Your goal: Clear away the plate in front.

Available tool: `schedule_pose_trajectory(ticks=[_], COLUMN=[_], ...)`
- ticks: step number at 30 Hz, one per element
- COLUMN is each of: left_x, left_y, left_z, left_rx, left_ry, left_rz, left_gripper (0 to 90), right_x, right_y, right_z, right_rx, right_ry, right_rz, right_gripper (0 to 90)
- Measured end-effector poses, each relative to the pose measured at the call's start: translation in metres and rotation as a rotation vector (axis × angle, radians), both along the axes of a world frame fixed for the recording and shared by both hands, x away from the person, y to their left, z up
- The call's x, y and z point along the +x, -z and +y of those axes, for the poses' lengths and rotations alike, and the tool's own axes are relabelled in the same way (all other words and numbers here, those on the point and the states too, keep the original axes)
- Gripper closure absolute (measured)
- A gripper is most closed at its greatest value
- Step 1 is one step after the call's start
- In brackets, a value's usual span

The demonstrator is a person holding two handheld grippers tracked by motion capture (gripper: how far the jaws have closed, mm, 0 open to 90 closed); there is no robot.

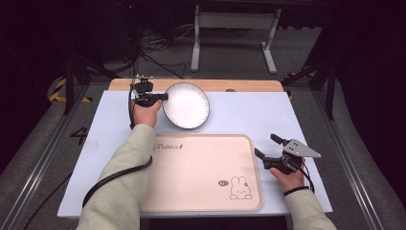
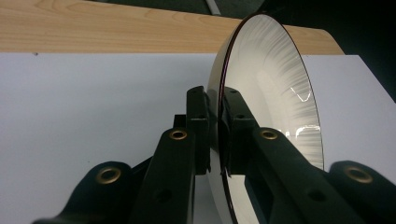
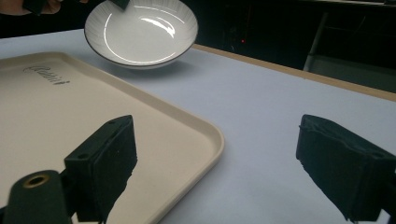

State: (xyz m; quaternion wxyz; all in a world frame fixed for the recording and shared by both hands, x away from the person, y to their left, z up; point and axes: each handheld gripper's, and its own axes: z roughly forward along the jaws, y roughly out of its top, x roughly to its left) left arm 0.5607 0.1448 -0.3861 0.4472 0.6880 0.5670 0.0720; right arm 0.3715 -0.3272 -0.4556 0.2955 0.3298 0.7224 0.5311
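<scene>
A white ribbed plate [image 1: 186, 105] with a dark rim hangs clear of the table at the back, tilted. My left gripper [image 1: 164, 97] is shut on its left rim; in the left gripper view the two jaws clamp the plate [image 2: 275, 88] edge on at my gripper [image 2: 215, 135]. A beige tray [image 1: 191, 194] with a rabbit drawing lies in front. My right gripper [image 1: 267, 146] stands open beside the tray's right edge, nothing between its fingers [image 3: 105, 163]. The right gripper view shows the lifted plate [image 3: 140, 35] beyond the tray [image 3: 93, 112].
The white mat [image 1: 239, 115] covers a wooden table [image 1: 249, 85]. Behind the table, a metal stand [image 1: 234, 28] and cables lie on the floor. Open mat lies right of the plate and behind the tray.
</scene>
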Motion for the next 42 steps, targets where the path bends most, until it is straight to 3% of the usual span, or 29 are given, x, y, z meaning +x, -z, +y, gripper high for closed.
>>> schedule_pose_trajectory(ticks=[4, 10, 18, 24, 42], left_x=[-0.005, -0.014, -0.034, -0.048, -0.089], left_y=[-0.009, -0.017, -0.026, -0.029, -0.041], left_z=[0.001, 0.006, 0.015, 0.016, 0.011], left_rx=[0.013, -0.002, -0.021, -0.038, -0.052], left_ry=[0.013, 0.030, 0.087, 0.129, 0.271], left_rz=[-0.011, -0.026, -0.041, -0.047, -0.050], left_gripper=[83.6, 83.4, 83.4, 83.3, 83.3], right_x=[0.000, 0.000, 0.000, 0.001, 0.000], right_y=[0.000, 0.000, 0.000, 0.000, 0.000], right_z=[0.000, -0.001, -0.001, -0.005, -0.005], right_rx=[0.001, 0.006, 0.013, 0.046, 0.042], right_ry=[-0.001, 0.002, 0.001, -0.012, -0.009], right_rz=[0.000, 0.004, 0.004, 0.013, 0.004], right_gripper=[12.5, 12.5, 11.4, 1.1, 0.6])
